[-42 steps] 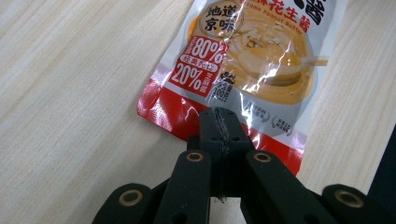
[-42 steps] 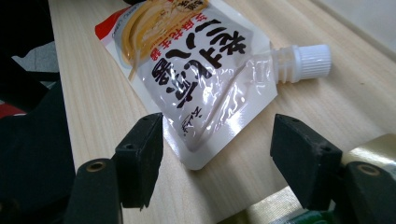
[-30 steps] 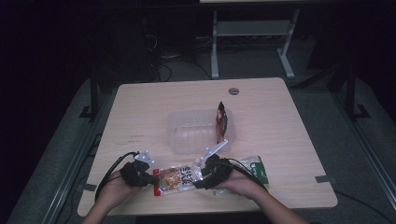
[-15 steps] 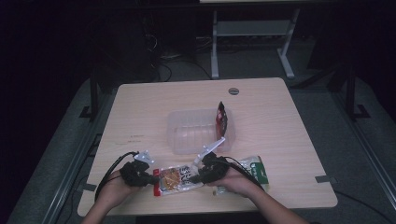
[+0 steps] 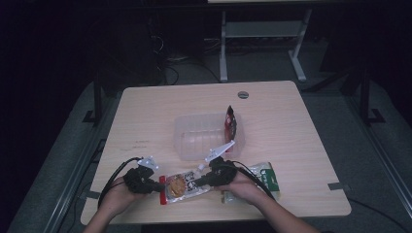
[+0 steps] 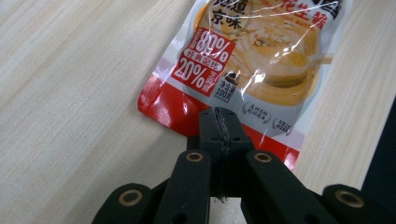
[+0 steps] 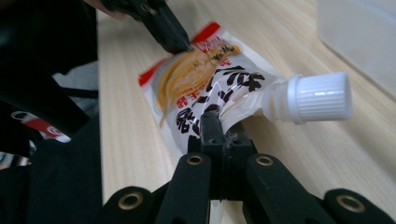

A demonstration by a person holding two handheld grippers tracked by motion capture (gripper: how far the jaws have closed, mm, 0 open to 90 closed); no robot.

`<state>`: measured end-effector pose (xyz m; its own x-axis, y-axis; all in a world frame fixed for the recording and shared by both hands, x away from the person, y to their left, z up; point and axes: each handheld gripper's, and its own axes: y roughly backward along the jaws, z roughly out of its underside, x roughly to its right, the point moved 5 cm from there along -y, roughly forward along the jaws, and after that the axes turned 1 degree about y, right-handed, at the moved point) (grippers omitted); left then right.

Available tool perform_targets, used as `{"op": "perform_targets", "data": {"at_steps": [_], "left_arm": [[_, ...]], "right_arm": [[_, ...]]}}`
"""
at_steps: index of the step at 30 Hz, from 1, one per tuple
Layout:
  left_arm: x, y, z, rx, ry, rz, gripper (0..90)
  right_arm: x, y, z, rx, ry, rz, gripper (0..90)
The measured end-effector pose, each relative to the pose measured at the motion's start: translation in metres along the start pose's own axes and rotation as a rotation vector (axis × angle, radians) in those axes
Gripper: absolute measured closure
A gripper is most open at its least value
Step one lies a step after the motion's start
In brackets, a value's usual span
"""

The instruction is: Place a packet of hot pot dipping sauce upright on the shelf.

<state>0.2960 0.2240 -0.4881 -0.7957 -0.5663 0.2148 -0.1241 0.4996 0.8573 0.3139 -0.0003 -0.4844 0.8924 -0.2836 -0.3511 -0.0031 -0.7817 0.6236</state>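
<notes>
Two grippers, left (image 5: 158, 185) and right (image 5: 198, 180), clamp the sauce pouch's (image 5: 180, 185) opposite edges, right jaws just closed.

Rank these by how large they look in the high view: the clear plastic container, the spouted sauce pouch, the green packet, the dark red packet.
1. clear plastic container
2. spouted sauce pouch
3. green packet, partly hidden by the hand, so unsure
4. dark red packet, standing farther from the camera, so unsure

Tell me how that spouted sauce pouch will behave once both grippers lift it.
The sauce pouch is glossy film, so it will probably sag between the left gripper and right gripper. Its bulging middle suggests some weight. The white cap end may droop, since the grip is beside the spout.
</notes>
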Motion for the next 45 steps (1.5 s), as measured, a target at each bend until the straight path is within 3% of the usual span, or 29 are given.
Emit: {"op": "perform_targets", "data": {"at_steps": [2,4,6,8,11,19,29,37,45], "left_arm": [[0.0,0.001,0.0,0.018,-0.004,0.013,84.1],[0.0,0.003,-0.001,0.033,-0.007,0.024,84.0],[0.001,0.003,-0.001,0.037,-0.011,0.023,84.0],[0.003,0.002,-0.002,0.033,-0.025,0.025,84.1],[0.009,0.0,-0.005,0.03,-0.058,0.034,84.0],[0.014,0.002,-0.009,0.06,-0.081,0.038,80.4],[0.012,0.003,-0.009,0.077,-0.078,0.021,63.4],[0.011,0.002,-0.01,0.088,-0.095,0.007,43.3],[0.009,0.001,-0.01,0.106,-0.089,-0.003,35.5]], "right_arm": [[-0.001,0.003,-0.002,0.015,0.006,-0.016,89.6],[-0.005,0.008,-0.004,0.039,-0.014,-0.049,89.7],[-0.005,0.01,-0.006,0.056,-0.006,-0.061,89.8],[-0.011,0.016,-0.012,0.109,-0.006,-0.097,89.8],[-0.015,0.021,-0.016,0.139,0.001,-0.117,89.8],[-0.02,0.037,-0.024,0.195,0.02,-0.115,89.9],[-0.021,0.067,-0.032,0.258,0.033,-0.1,89.8],[-0.021,0.089,-0.038,0.296,0.052,-0.089,89.8],[-0.021,0.102,-0.047,0.316,0.077,-0.077,89.8]]}}
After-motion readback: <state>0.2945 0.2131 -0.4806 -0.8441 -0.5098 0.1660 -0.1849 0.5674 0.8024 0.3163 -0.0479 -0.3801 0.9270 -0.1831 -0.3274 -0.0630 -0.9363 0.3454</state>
